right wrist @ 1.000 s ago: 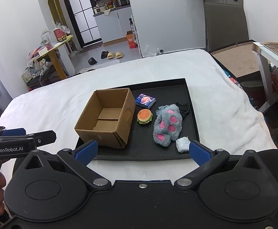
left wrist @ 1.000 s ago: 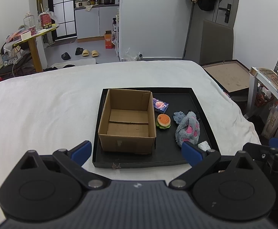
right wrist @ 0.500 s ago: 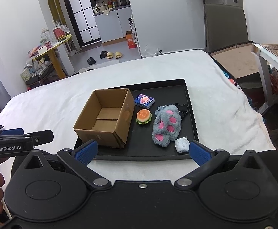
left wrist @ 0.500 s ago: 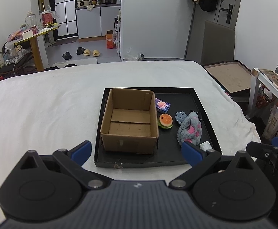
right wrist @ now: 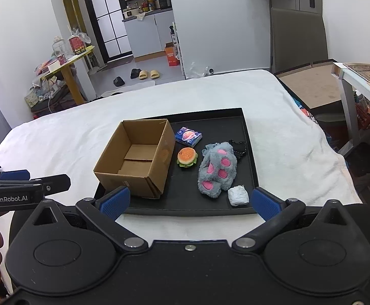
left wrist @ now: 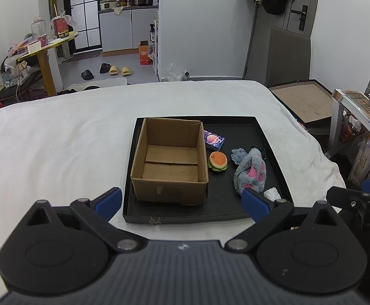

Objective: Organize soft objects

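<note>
A black tray (left wrist: 268,142) (right wrist: 248,137) lies on a white bed. In it stands an open, empty cardboard box (left wrist: 169,160) (right wrist: 136,160). Right of the box lie a blue tissue pack (left wrist: 213,139) (right wrist: 188,136), a burger toy (left wrist: 217,161) (right wrist: 187,157), a grey plush paw with pink pads (left wrist: 251,172) (right wrist: 216,169) and a small white wad (left wrist: 272,193) (right wrist: 238,195). My left gripper (left wrist: 182,202) is open and empty before the tray's near edge. My right gripper (right wrist: 188,202) is open and empty, also at the near edge.
The white bed (left wrist: 58,139) spreads wide to the left of the tray. A black chain-like item (right wrist: 239,146) lies behind the paw. A board (left wrist: 304,99) and a desk (left wrist: 357,106) stand to the right of the bed. A yellow table (left wrist: 45,50) stands far left.
Both grippers have drifted slightly; the tray sits a little further right in the left view and lower left in the right view. Nothing was grasped.
</note>
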`<state>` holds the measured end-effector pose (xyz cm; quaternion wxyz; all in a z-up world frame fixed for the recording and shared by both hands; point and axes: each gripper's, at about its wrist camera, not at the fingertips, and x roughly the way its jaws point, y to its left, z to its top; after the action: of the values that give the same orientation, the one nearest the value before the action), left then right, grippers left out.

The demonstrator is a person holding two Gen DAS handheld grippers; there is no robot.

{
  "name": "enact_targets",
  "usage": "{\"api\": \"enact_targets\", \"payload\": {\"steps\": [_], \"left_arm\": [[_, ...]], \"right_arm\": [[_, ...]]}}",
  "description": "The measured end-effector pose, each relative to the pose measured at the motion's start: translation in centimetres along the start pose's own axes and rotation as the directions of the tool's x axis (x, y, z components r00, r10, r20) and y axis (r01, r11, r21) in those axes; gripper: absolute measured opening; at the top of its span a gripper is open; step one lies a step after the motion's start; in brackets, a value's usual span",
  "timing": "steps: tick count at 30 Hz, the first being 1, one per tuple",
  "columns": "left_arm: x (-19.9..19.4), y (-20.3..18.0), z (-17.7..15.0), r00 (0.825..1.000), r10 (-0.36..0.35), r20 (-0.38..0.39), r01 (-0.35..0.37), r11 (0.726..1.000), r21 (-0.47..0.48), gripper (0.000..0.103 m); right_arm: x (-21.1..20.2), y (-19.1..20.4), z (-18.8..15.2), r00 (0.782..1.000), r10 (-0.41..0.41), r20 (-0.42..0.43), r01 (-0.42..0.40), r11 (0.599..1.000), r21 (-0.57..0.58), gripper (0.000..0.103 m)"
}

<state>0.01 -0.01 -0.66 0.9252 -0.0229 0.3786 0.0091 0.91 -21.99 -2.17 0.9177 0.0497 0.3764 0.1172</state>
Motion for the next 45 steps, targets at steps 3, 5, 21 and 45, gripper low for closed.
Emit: {"api": "enact_targets", "payload": {"steps": [3,5,21,45], "left_arm": [[-0.1,0.1,0.0,1.000,-0.001,0.000,0.001,1.000,-0.003,0.100],[-0.1,0.2,0.0,1.000,0.000,0.000,0.000,1.000,-0.005,0.100],[0.4,0.7,0.2,1.000,0.002,-0.004,-0.002,1.000,-0.023,0.100],[5.2,1.8,1.8,0.999,0.016,-0.030,-0.018,0.999,-0.050,0.099]], "right_arm": [[0.1,0.1,0.0,1.000,-0.007,-0.001,0.007,1.000,0.000,0.103],[0.1,0.1,0.0,1.000,-0.007,-0.002,0.007,1.000,-0.002,0.103],[0.5,0.2,-0.1,1.000,-0.023,-0.008,0.023,0.999,-0.024,0.103],[4.0,-2.3,0.8,1.000,-0.016,0.016,0.016,1.000,0.012,0.103]]}}
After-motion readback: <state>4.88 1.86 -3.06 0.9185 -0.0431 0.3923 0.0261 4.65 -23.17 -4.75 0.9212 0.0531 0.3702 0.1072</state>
